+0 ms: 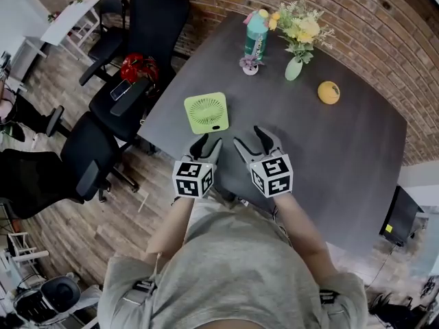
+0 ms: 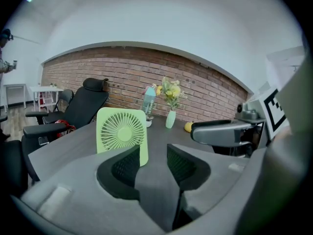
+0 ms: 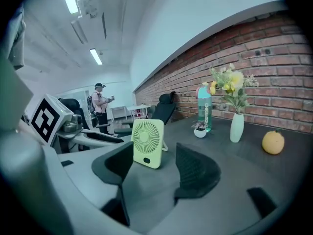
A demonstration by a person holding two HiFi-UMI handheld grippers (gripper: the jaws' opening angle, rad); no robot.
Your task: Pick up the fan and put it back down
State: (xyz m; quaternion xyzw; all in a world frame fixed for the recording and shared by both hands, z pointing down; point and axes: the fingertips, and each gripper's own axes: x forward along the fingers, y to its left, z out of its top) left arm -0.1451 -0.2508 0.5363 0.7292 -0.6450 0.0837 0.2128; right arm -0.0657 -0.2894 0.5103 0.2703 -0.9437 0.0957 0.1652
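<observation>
Near the left edge of the dark grey table (image 1: 357,156) stands the small light-green square plastic fan (image 1: 206,112), propped leaning back on a thin stand with its round grille facing the person. Nothing touches it. It sits just ahead of both grippers, and its broad face runs crosswise to the way they point, so only its thin depth lies along their reach.

The left gripper (image 1: 207,144) is the nearer one. In its own view the fan (image 2: 122,131) shows just beyond the tips and left of the centre line, partly behind the left-hand jaw. The left gripper's (image 2: 152,163) jaws stand moderately apart with only bare tabletop between the pads. The right gripper (image 1: 252,141) hovers beside it, a little farther from the fan, which in that view (image 3: 148,143) also lies ahead and to the left. The right gripper's (image 3: 156,173) jaws stand wider, again with nothing between them.

My reading is that the pickup has not started. The fan's face looks broader than the left jaw gap, so a pinch across its thin edge seems more workable than spanning its width.

Farther back on the table are a teal drinks bottle (image 1: 256,36), a tiny potted plant (image 1: 250,64), a pale green vase of yellow flowers (image 1: 293,68) and a round orange fruit (image 1: 328,92), all well apart from the fan. Black office chairs (image 1: 137,40) stand off the table's left side
</observation>
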